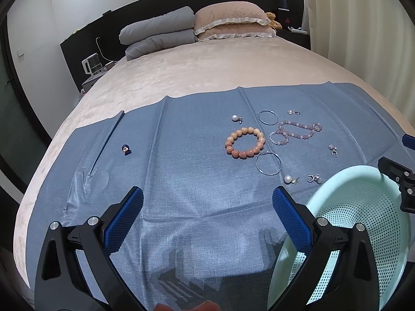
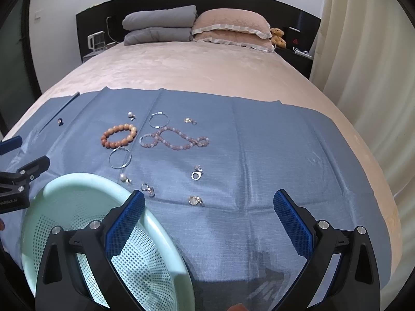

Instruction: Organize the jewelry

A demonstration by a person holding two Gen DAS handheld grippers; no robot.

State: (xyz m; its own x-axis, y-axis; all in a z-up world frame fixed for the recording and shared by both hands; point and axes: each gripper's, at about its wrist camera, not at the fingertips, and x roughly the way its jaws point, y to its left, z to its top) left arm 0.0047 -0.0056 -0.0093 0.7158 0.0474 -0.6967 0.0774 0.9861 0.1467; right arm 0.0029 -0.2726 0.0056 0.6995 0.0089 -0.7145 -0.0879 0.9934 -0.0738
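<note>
hovering low over the wrinkled blue-grey cloth (image 1: 181,194) spread across the foot of the beige bed (image 1: 181,72), with both tools spread wide and pinching nothing. left tool (image 1: 207,197) pointing at bare cloth, right tool (image 2: 208,199) pointing at cloth too, its left finger crossing in front of the pale green perforated plastic basket (image 2: 77,189).

judging the task as hardly begun: seeing no jewelry in the visible part of the basket, though part of its bottom is being hidden behind the fingers. everything still lying loose on the cloth, well apart from both tools:
- orange round-bead bracelet (image 1: 245,142), touching or nearly touching the nearer thin silver hoop (image 1: 268,163)
- second thin silver hoop (image 1: 268,117) further back
- pink and pale bead strand (image 2: 176,140), curled in loops
- two white pearl earrings, one near the basket rim (image 2: 124,177), one far (image 1: 236,118)
- several small silver crystal earrings (image 2: 197,175), scattered on the right side
- small dark blue piece (image 1: 126,149), lying alone far on the left

remaining, probably: picking each piece and dropping into the basket. expecting trouble with the tiny earrings on soft wrinkled cloth.
</note>
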